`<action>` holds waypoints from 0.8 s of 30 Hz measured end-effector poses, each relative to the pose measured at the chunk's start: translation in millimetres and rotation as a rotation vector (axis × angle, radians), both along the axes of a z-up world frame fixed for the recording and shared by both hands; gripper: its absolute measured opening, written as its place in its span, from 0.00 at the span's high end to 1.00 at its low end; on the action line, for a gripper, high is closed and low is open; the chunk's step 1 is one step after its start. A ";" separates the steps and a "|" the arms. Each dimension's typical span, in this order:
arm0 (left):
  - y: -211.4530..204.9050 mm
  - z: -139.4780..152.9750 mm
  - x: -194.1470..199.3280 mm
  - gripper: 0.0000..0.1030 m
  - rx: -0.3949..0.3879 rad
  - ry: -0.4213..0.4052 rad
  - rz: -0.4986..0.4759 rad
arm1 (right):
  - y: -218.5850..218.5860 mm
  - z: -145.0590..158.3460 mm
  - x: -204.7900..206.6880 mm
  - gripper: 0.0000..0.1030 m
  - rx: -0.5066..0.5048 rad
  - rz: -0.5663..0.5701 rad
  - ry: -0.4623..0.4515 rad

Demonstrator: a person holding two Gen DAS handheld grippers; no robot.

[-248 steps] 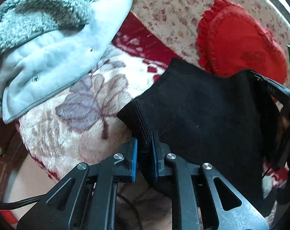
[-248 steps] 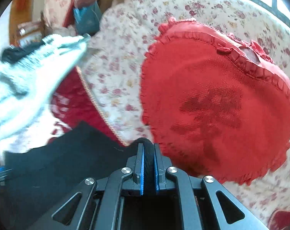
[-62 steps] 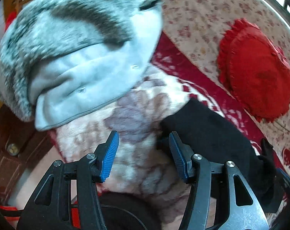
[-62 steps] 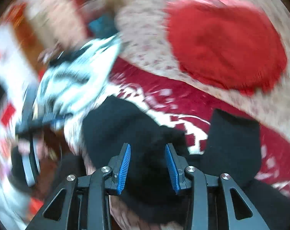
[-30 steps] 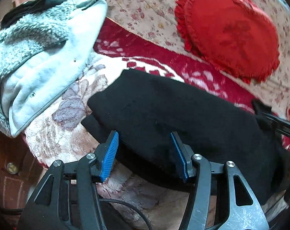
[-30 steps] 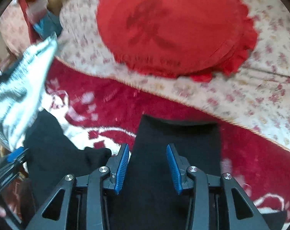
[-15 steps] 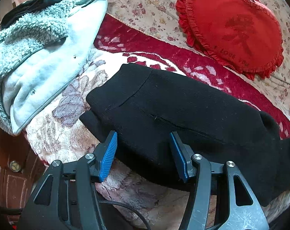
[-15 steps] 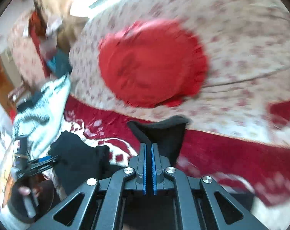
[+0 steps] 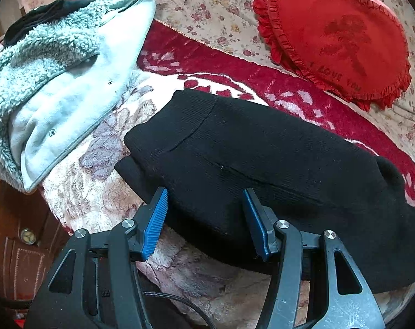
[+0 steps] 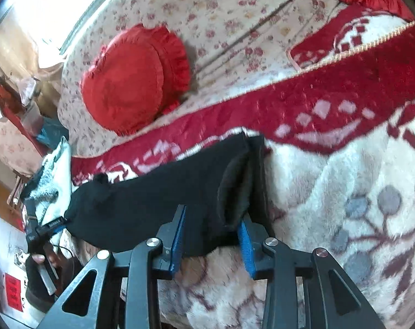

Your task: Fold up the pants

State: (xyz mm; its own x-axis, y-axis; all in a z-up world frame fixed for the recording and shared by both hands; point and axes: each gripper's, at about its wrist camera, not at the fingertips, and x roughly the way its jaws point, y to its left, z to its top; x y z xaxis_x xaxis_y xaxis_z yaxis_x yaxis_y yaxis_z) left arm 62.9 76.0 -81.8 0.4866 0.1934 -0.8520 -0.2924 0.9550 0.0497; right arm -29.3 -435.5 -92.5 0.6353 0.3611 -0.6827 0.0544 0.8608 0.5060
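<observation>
Both grippers sit spread and empty at opposite ends of the black pants (image 9: 262,159): left gripper (image 9: 204,219) by the cuffs, right gripper (image 10: 211,237), jaws just reopened, straddling the waistband, long axis running between them.

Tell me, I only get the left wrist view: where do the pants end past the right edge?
Observer: The pants end in an open mouth lying on the blanket.
Operator: Is anything holding that end?
Observer: No. The right gripper is there, but its jaws have just been opening and stand apart, with the cloth loose between them.
</observation>
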 end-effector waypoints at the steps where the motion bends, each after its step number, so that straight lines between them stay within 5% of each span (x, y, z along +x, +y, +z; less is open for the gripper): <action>1: 0.0 0.0 0.1 0.47 0.001 0.000 0.001 | 0.5 2.3 1.3 0.67 -0.016 -0.003 -0.005; 5: -3.4 -1.0 0.1 0.46 0.024 -0.005 0.002 | 12.7 -3.3 30.0 0.68 -0.128 0.047 0.031; 7: -3.5 -1.2 -0.2 0.46 0.019 -0.005 0.003 | 15.0 -10.7 40.3 0.94 -0.159 0.040 0.039; 12: -1.1 0.2 0.1 0.46 -0.001 0.002 -0.003 | 14.9 24.0 37.7 0.94 -0.228 0.061 -0.100; 15: -2.6 1.0 -1.3 0.46 0.006 -0.005 -0.008 | 14.2 25.4 36.2 0.94 -0.322 0.065 -0.056; 19: -1.2 0.6 -4.7 0.46 0.001 -0.013 -0.023 | 18.1 -15.6 36.4 0.94 -0.341 0.113 0.108; 21: 2.9 2.9 -5.5 0.46 -0.010 -0.008 -0.028 | 17.0 -11.5 29.9 0.92 -0.348 0.094 0.084; 24: 12.1 11.8 -7.0 0.46 -0.004 -0.028 -0.015 | 7.7 9.4 20.5 0.67 -0.399 0.006 0.061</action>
State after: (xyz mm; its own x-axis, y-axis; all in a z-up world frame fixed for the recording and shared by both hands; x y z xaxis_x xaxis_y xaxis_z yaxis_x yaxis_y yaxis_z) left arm 56.0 88.1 -70.1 0.5133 0.1823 -0.8386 -0.2792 0.9595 0.0377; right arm -8.8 -427.8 -83.1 0.5883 0.0634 -0.8061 0.0683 0.9895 0.1276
